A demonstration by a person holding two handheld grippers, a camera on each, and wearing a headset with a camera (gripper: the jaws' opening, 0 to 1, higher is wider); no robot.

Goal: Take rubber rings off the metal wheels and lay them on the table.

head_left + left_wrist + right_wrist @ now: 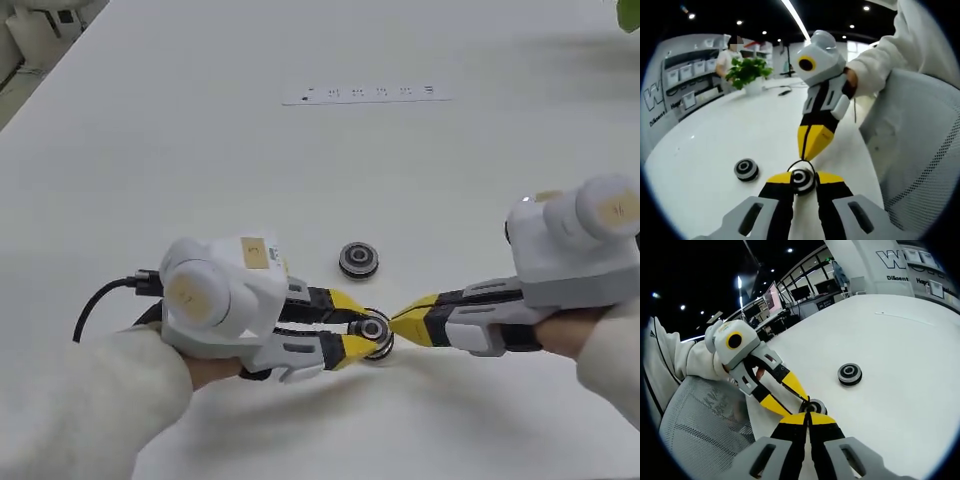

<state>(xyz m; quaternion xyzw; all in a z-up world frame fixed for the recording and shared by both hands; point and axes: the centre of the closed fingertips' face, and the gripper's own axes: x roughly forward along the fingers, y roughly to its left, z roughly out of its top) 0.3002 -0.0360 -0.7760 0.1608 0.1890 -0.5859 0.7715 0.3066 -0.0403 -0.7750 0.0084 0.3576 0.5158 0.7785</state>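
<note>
My left gripper is shut on a small metal wheel, held just above the white table. My right gripper meets it tip to tip from the right. Its jaws are shut on a thin black rubber ring that stands out from the wheel as a loop. In the left gripper view the right gripper comes down from above. A second wheel with its black ring on lies flat on the table a little beyond.
A flat white strip with dark marks lies far back on the table. A black cable trails from the left gripper. A potted plant stands at the table's far end. A mesh chair is close to the person.
</note>
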